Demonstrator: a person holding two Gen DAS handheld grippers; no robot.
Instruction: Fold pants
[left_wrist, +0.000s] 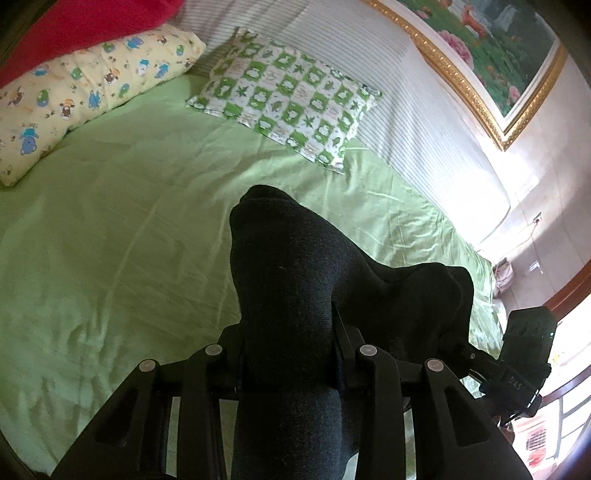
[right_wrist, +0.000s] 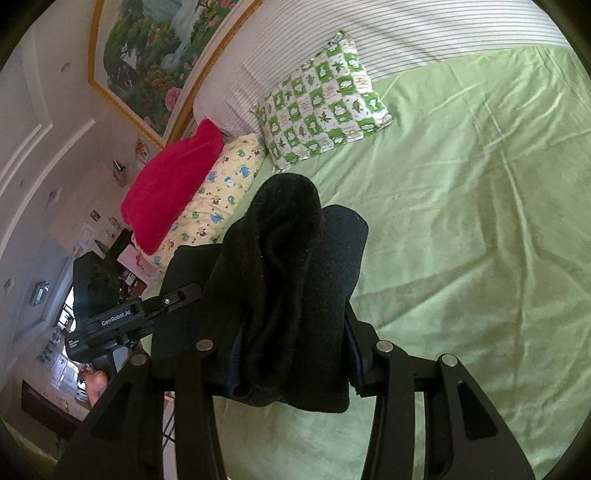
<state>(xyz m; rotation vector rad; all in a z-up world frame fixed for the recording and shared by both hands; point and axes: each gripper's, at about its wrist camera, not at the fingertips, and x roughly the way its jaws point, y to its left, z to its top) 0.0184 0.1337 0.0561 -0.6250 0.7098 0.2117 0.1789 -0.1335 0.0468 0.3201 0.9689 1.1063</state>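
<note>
Over bed (left_wrist: 110, 240) | L gripper (left_wrist: 288, 332) clamps pants (left_wrist: 288, 266) | R gripper (right_wrist: 291, 332) clamps pants

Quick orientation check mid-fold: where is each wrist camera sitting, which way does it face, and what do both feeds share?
Left wrist: on the left gripper, angled down across the green sheet; right gripper at right.
Right wrist: on the right gripper, facing the same bed; left gripper at left.
Shared: black pants, checked pillow, painting.

Both wrist cams tilt down; share bed (left_wrist: 110, 240)
</note>
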